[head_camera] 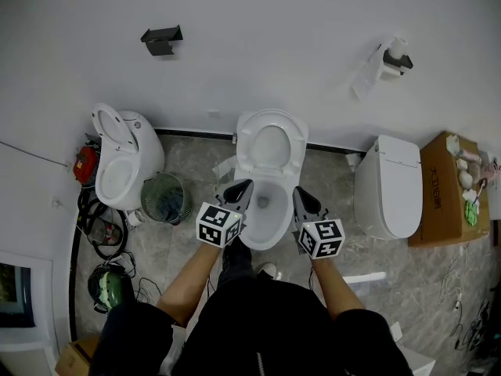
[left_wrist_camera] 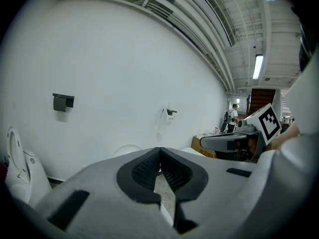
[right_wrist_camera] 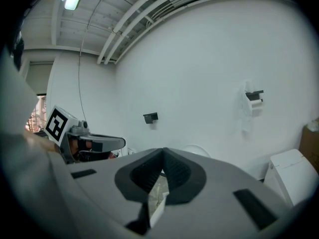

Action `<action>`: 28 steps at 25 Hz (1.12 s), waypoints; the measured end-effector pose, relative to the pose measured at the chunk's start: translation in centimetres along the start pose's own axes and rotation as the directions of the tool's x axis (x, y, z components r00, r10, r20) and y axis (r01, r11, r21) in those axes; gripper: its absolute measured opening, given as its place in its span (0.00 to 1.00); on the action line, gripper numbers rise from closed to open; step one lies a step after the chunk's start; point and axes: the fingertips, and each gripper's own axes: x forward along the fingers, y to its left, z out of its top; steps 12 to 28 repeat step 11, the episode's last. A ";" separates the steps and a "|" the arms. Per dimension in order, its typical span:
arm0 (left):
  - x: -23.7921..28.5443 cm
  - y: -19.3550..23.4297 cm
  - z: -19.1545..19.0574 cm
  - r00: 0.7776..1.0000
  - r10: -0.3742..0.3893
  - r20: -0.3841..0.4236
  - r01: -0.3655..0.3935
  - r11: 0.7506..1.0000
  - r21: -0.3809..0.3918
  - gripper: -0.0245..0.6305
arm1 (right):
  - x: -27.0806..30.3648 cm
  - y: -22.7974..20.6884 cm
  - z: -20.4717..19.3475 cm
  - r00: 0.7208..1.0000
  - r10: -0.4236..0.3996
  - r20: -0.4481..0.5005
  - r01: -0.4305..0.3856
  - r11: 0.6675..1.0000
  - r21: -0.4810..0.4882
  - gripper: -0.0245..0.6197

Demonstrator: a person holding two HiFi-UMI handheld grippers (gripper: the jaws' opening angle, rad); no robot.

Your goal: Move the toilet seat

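Note:
The middle toilet [head_camera: 266, 224] stands against the white wall, between my two grippers. Its white seat [head_camera: 270, 124] is raised and leans back toward the wall, leaving the bowl uncovered. My left gripper [head_camera: 244, 185] hovers at the bowl's left rim, shut with nothing in it. At the right rim my right gripper [head_camera: 298, 192] is shut and empty too. In the left gripper view the jaws [left_wrist_camera: 160, 149] meet at the tip, with the seat's rounded top [left_wrist_camera: 127, 150] just beyond. The right gripper view shows its jaws [right_wrist_camera: 162, 151] closed and the seat top [right_wrist_camera: 198, 148] behind them.
A second toilet [head_camera: 125, 163] with its lid up stands at the left, next to a wire bin [head_camera: 166, 199]. A closed toilet [head_camera: 389, 186] and a cardboard box [head_camera: 438, 191] are at the right. Cables and a helmet [head_camera: 109, 285] lie at the lower left. A paper holder [head_camera: 391, 57] hangs on the wall.

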 end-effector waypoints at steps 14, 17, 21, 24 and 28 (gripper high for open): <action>0.2 0.5 -0.4 1.000 0.006 -0.003 -0.006 1.000 -0.009 0.04 | 0.8 0.0 -0.2 1.000 0.005 -0.003 -0.005 1.000 0.008 0.04; 0.2 0.5 -0.4 1.000 0.006 -0.003 -0.006 1.000 -0.009 0.04 | 0.8 0.0 -0.2 1.000 0.005 -0.003 -0.005 1.000 0.008 0.04; 0.2 0.5 -0.4 1.000 0.006 -0.003 -0.006 1.000 -0.009 0.04 | 0.8 0.0 -0.2 1.000 0.005 -0.003 -0.005 1.000 0.008 0.04; 0.2 0.5 -0.4 1.000 0.006 -0.003 -0.006 1.000 -0.009 0.04 | 0.8 0.0 -0.2 1.000 0.005 -0.003 -0.005 1.000 0.008 0.04; 0.2 0.5 -0.4 1.000 0.006 -0.003 -0.006 1.000 -0.009 0.04 | 0.8 0.0 -0.2 1.000 0.005 -0.003 -0.005 1.000 0.008 0.04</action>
